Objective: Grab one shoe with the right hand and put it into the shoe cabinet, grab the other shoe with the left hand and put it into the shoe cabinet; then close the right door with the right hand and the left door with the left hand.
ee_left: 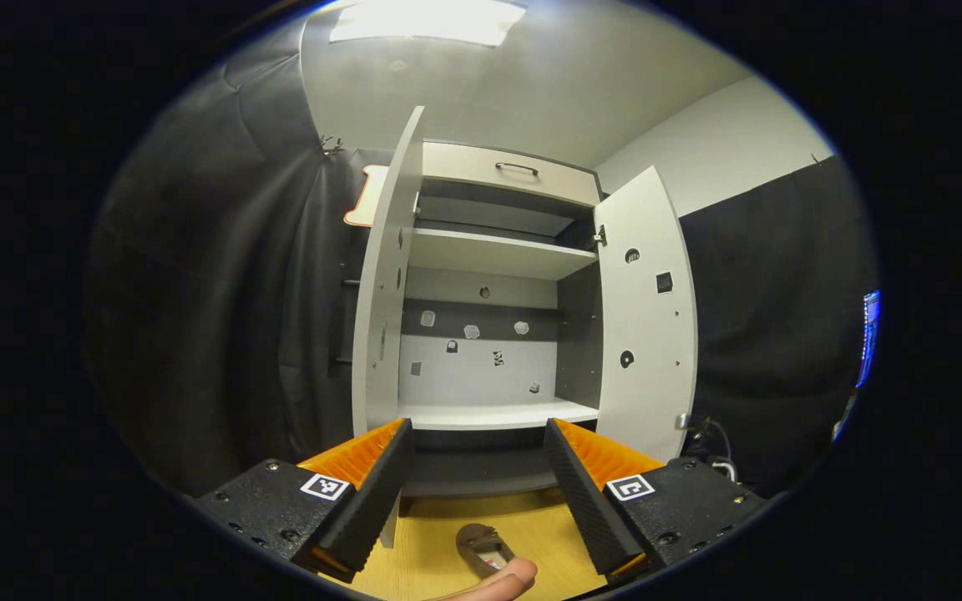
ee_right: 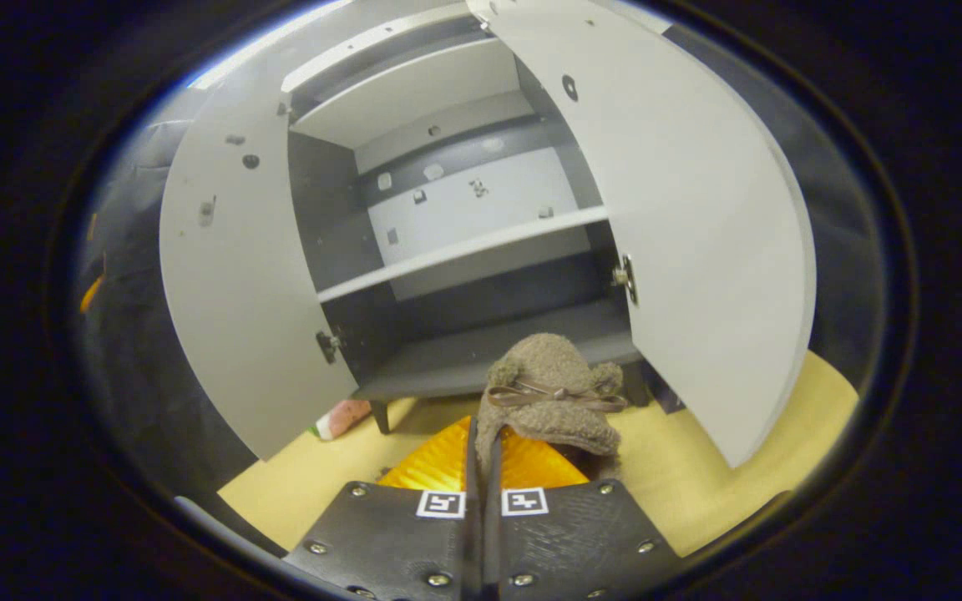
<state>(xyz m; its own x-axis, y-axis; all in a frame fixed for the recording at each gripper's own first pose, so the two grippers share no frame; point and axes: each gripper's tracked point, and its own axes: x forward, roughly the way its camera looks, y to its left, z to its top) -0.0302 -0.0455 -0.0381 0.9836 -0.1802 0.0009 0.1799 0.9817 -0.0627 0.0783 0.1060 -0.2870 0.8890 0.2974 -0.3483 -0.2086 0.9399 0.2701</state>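
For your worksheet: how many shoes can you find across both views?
2: one shoe pinched in the right gripper before the cabinet; another shoe on the floor below the left gripper.

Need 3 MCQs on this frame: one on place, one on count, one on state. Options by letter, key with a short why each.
1. Where is the fuzzy brown shoe held by the right gripper?
A. On the middle shelf
B. In front of the cabinet's bottom opening, above the floor
C. On top of the cabinet

2. How many cabinet doors stand open?
A. None
B. One
C. Two

3. What is the state of the left gripper?
A. Open, holding nothing
B. Shut on a shoe
C. Shut on a door edge

Answers:
1. B: the right gripper view shows the shoe pinched between the fingers, just short of the bottom compartment.
2. C: the left door and right door both swing outward.
3. A: its fingers are spread wide, with the other shoe lying on the floor below.
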